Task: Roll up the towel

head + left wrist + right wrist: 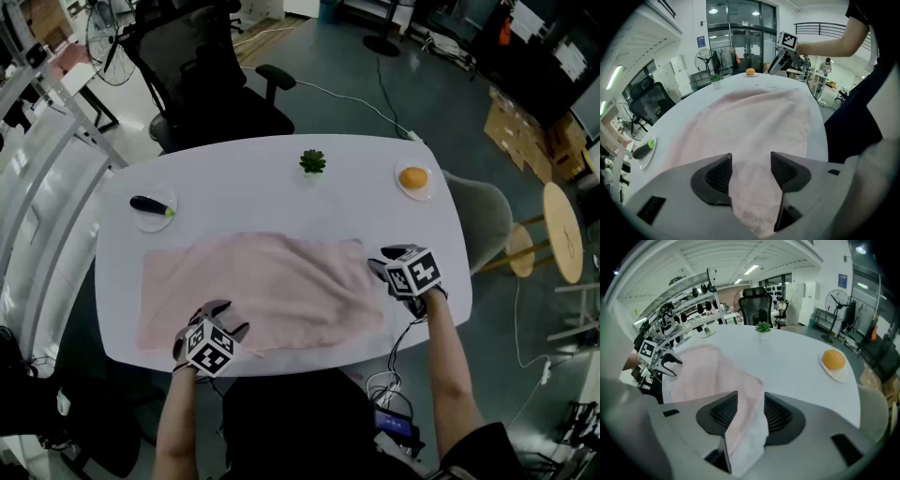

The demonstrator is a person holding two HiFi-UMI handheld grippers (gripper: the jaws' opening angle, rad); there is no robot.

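One white worktop point(281, 187) carries one pink towel point(262, 286), one small potted plant point(312, 162) at upper centre, and two small plates: the left plate point(141, 219) bears one dark tool with a green tip point(150, 205), and the right plate point(413, 193) bears one orange point(412, 176). Two grippers show towards the bottom (each with one marker cube): the left gripper point(220, 312) and the right gripper point(377, 268). One black office chair point(211, 84) stands at upper left.

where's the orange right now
Head view: the round orange fruit sits on a small white plate at the table's far right, right of the green potted plant.
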